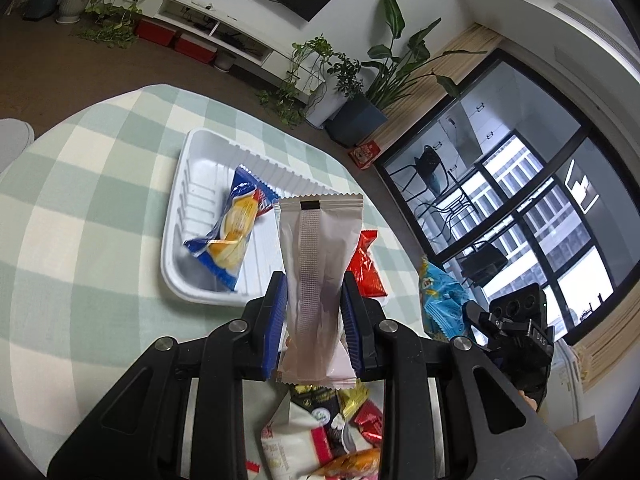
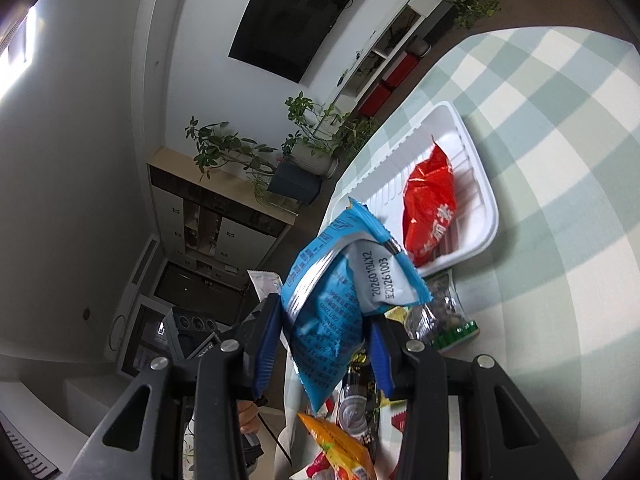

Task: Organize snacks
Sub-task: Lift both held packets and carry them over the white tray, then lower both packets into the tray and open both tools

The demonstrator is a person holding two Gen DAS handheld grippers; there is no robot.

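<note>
Both hand-held grippers pinch crinkly, flat-sealed packets.

Bare tray floor beside blue packet, red packet opposite

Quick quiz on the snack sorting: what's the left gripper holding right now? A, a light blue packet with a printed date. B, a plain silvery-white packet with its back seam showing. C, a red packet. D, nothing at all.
B: the left gripper has both blue pads pressed against a silvery-white packet, seam side up, above the white tray.
</note>
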